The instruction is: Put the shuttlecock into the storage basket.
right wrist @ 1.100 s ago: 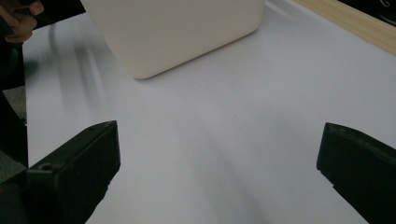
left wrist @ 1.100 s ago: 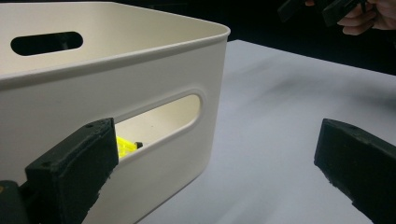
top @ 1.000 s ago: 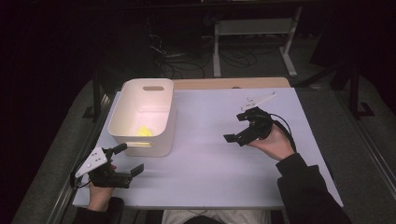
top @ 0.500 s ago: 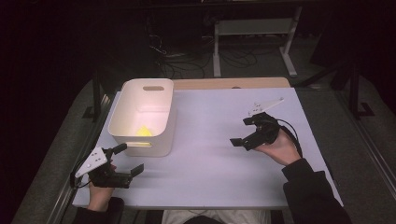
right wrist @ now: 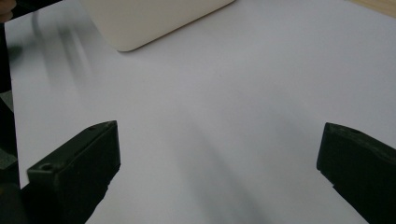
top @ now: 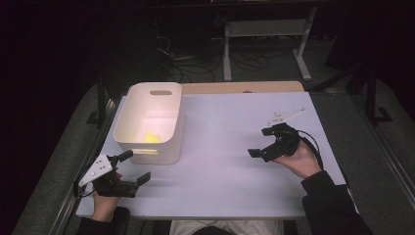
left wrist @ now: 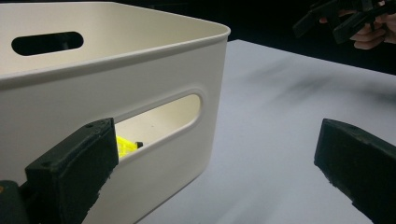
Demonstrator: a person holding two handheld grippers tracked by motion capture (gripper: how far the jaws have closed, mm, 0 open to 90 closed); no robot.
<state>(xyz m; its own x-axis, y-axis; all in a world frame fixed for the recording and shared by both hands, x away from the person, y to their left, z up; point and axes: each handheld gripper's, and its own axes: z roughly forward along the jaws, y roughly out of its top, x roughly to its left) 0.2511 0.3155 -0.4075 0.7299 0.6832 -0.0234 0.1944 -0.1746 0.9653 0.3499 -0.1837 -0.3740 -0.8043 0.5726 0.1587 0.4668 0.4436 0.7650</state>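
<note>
1. High view: the left gripper point(top: 131, 170) sits wide open and empty at the table's point(top: 220, 191) front left corner.
2. The yellow thing point(top: 150, 137) lies inside the white bin point(top: 128, 131).
3. The right gripper point(top: 262, 143), wide open and empty, sits near the right edge.
4. The job looks done; next, probably rest.

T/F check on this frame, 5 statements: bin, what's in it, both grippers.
1. The white bin stands on the left part of the table. True.
2. The yellow object lies on the table beside the bin. False: it lies inside the bin, on its floor, and shows through the handle slot in the left gripper view.
3. The left gripper is open and holds nothing. True.
4. The right gripper is shut on the yellow object. False: its jaws stand wide apart over bare table, with nothing between them.
5. The right gripper is inside the bin. False: it is over the right part of the table, well apart from the bin.
</note>
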